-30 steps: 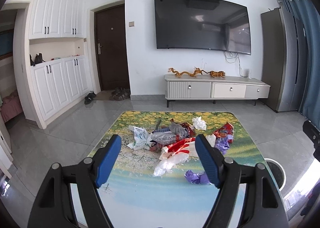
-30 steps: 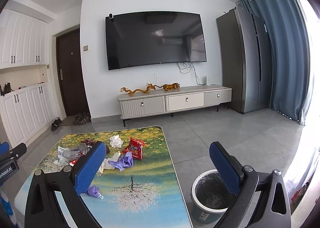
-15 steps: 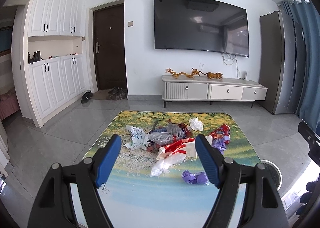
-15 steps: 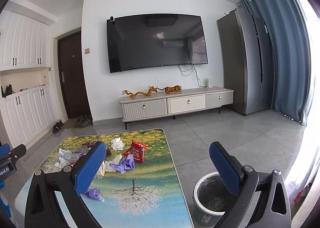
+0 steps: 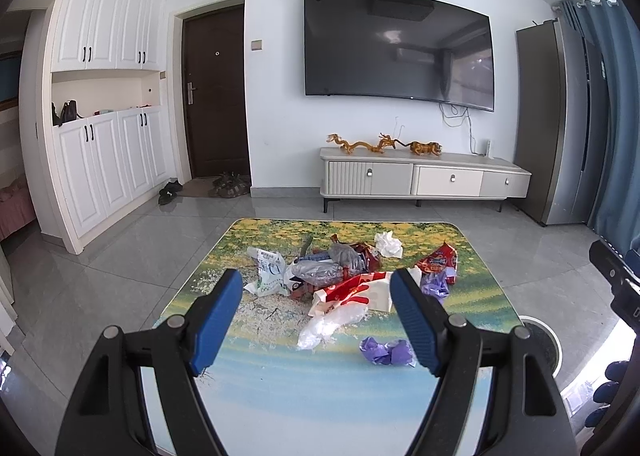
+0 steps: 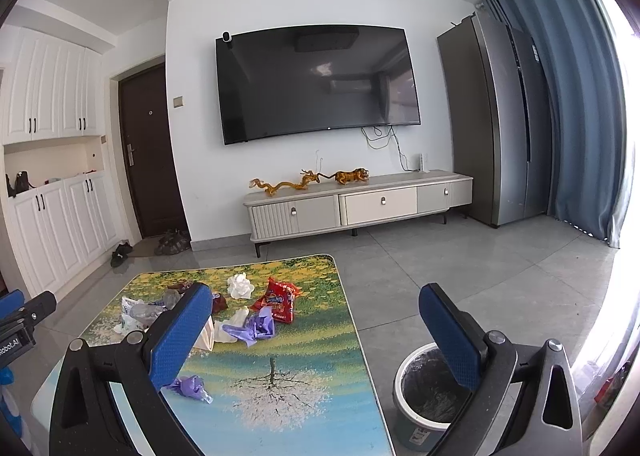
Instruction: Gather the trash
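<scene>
A heap of trash lies on the picture-printed coffee table (image 5: 280, 380): a red and white wrapper (image 5: 352, 288), a clear plastic bag (image 5: 332, 324), a white printed bag (image 5: 270, 270), a crumpled white tissue (image 5: 388, 244), a red snack packet (image 6: 278, 300) and purple wrappers (image 5: 386, 350) (image 6: 256, 326). My left gripper (image 5: 320, 320) hangs open above the near half of the table, empty. Over the table's right edge my right gripper (image 6: 316, 332) stands open and empty. A bin with a dark liner (image 6: 428, 392) sits on the floor to the right of the table.
A TV cabinet (image 6: 356, 208) with golden figurines stands against the far wall under a large TV (image 6: 316, 80). White cupboards (image 5: 108, 152) line the left side, with shoes (image 5: 228, 184) by the dark door. A tall grey fridge (image 6: 500, 124) and blue curtains stand right. Grey tiled floor surrounds the table.
Both views have tilted slightly upward and drawn back a little, so the trash sits lower in frame. Both grippers remain open and empty.
</scene>
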{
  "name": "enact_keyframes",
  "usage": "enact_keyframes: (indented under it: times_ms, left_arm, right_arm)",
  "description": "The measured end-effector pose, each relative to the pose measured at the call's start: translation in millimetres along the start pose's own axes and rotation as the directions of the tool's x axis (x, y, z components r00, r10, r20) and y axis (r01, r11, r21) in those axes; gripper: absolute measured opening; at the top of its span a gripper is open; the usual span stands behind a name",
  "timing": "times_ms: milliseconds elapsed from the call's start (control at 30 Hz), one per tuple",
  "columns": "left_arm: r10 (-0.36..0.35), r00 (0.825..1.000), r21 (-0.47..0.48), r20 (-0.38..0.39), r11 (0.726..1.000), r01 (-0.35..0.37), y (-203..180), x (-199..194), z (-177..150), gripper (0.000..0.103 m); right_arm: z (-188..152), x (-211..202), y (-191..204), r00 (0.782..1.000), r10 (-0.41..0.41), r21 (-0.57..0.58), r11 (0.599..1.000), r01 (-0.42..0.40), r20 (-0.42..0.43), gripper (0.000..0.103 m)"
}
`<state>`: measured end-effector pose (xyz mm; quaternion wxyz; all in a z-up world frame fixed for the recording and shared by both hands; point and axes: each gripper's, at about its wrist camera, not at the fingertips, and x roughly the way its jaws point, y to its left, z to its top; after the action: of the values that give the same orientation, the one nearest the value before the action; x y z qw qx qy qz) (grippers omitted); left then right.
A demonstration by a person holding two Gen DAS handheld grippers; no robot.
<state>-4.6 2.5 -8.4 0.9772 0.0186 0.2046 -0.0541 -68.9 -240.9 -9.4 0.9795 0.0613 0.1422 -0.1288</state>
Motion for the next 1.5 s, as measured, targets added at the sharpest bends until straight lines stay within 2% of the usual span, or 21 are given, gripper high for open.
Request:
enact_keyframes:
  times_ms: [600,767,967,1133,1367,1500]
  left_arm:
    - [-0.009,1.000,0.002,-0.027,1.000,0.009,3,8,-5,0.075]
    - [-0.065,0.997,0.000,-0.051,0.998,0.065,7,16,-12,0.075]
    - [-0.190,0.975,-0.011,-0.112,0.982,0.190,6,31,-27,0.075]
    - [-0.271,0.949,0.014,-0.161,0.961,0.277,-6,43,-39,0.075]
    - [-0.311,0.922,0.039,-0.230,0.944,0.328,-19,68,-51,0.074]
    - [-0.338,0.903,0.085,-0.265,0.925,0.371,-32,82,-57,0.074]
  right_arm:
    - [-4,6,-7,0.999,0.015,0.023,1.000,-0.015,-0.029,0.103]
    - [-7,13,-12,0.998,0.026,0.035,0.999,-0.024,-0.052,0.103]
    - [-13,28,-16,0.992,0.060,0.050,0.997,-0.055,-0.107,0.103]
    - [-19,43,-19,0.983,0.099,0.062,0.994,-0.090,-0.154,0.103]
    - [-25,66,-26,0.967,0.137,0.079,0.989,-0.123,-0.215,0.099]
    - [-29,82,-30,0.958,0.145,0.083,0.988,-0.129,-0.248,0.098]
